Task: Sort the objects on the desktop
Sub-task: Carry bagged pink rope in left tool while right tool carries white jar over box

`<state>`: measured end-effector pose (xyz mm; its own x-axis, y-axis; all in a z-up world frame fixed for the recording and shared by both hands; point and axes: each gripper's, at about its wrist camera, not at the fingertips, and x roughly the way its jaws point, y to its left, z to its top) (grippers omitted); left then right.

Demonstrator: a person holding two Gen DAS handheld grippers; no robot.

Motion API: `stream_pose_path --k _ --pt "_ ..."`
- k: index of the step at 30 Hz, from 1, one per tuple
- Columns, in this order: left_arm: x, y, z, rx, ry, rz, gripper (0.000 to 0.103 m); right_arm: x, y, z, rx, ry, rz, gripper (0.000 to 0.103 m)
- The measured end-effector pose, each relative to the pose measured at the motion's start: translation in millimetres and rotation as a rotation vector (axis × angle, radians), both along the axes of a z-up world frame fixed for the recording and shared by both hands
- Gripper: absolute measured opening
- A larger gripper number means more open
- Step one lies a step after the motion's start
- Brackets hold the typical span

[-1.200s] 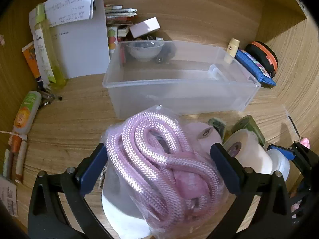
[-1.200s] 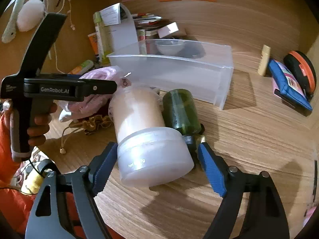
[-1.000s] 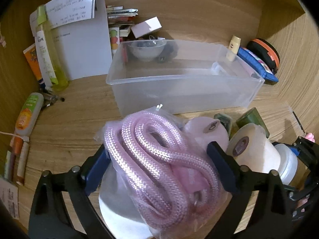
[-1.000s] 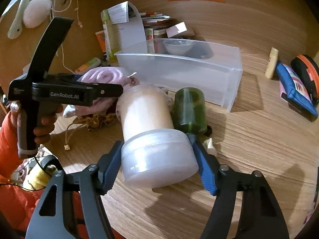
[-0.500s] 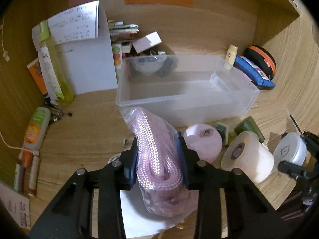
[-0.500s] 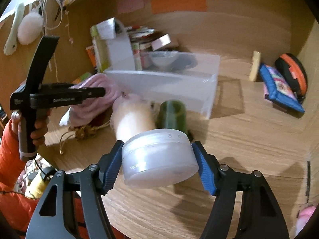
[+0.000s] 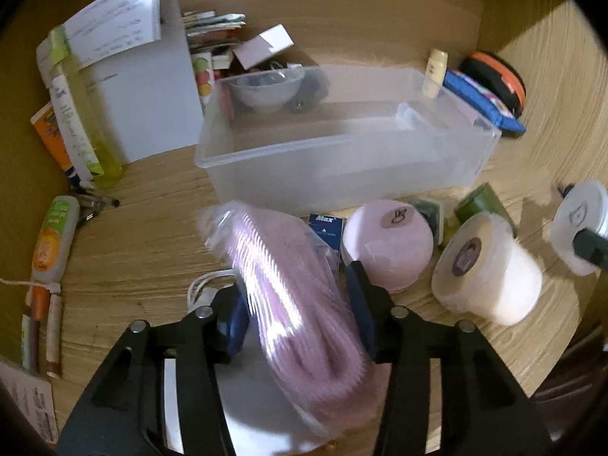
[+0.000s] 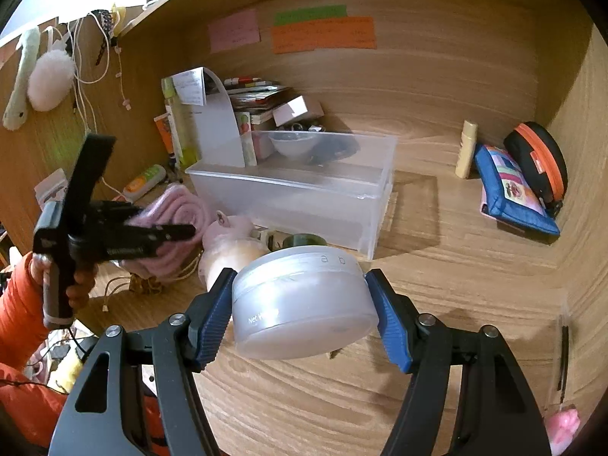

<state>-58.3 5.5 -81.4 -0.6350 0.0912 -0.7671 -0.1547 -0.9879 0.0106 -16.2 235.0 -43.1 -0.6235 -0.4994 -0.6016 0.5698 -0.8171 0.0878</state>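
Left gripper (image 7: pixel 298 313) clamps rope bag (image 7: pixel 292 296); right gripper (image 8: pixel 300 313) clamps jar (image 8: pixel 302 304).

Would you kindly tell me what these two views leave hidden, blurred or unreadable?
- Left wrist view: the bagged pink rope is motion-blurred; its lower end runs off the bottom edge.
- Right wrist view: the frosted round jar hides the desk beneath; its label is unreadable past "Net".
- Right wrist view: writing on the orange sticky note is too small.
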Motion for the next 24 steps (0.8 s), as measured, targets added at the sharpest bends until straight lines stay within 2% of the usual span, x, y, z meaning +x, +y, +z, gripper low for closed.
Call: stream_pose_path --k 2,4,5,7,10,24 --pt "-1 3 -2 -0.022 0.007 -0.004 0.048 -2 -2 1 -0.001 0.003 0.005 0.065" --pt "-1 2 -2 -0.023 0.013 0.001 0.041 -4 -4 2 -0.003 0.005 0.009 0.065" --pt "-1 1 0 -0.016 0.015 0.009 0.039 -5 -5 4 -0.005 0.005 0.011 0.065" --pt "1 -3 5 0.007 0.027 0.01 0.03 -8 -6 8 -0.012 0.009 0.015 0.065" --pt "6 -6 17 0.04 0.048 0.005 0.024 -12 -8 16 -0.023 0.019 0.024 0.065" --pt "14 -26 80 0.122 0.201 -0.008 0.022 -41 -24 56 -0.063 0.062 0.031 0.065"
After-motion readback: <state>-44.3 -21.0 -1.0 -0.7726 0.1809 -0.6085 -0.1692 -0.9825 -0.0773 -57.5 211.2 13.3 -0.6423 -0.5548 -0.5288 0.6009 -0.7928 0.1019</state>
